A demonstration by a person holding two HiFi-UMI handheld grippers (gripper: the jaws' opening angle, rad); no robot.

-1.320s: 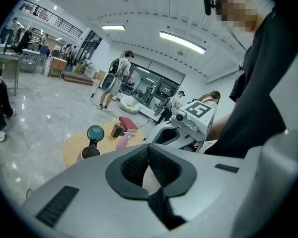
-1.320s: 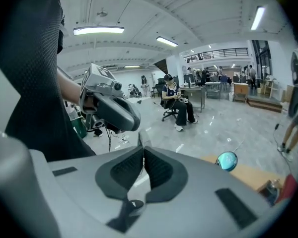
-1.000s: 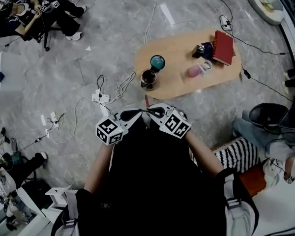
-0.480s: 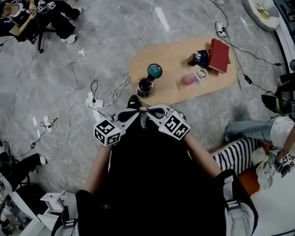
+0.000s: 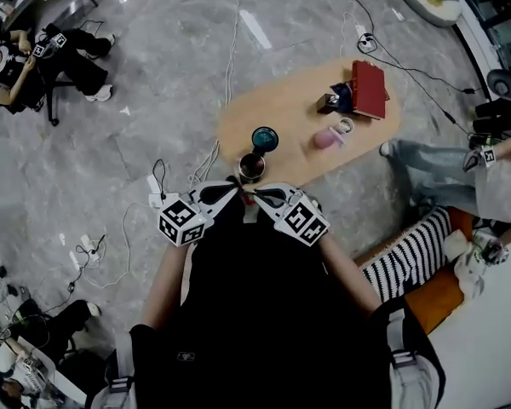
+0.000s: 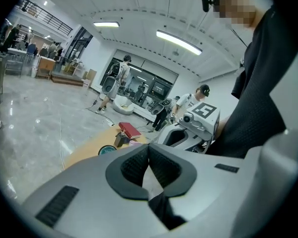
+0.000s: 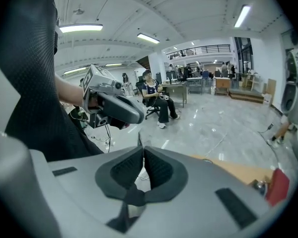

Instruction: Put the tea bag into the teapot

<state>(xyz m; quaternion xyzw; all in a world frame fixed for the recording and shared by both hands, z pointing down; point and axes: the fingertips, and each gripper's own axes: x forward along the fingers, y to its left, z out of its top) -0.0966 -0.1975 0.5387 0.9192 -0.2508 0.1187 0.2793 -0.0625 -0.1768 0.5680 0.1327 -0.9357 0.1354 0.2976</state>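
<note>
Teapot [image 5: 252, 167] stands on the table [image 5: 289, 100]; we see no tea bag. Our left gripper [image 5: 232, 188] and right gripper [image 5: 257, 196] are pressed together, empty; nothing is done yet.

Bright, even light from ceiling strip lights [image 6: 179, 42]; fisheye-warped, vignetted edges.

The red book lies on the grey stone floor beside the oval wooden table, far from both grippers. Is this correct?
Not quite. The red book lies on the oval wooden table, at the end away from the person, not on the grey stone floor. The head view shows this. It is indeed far from the left gripper and the right gripper.
</note>
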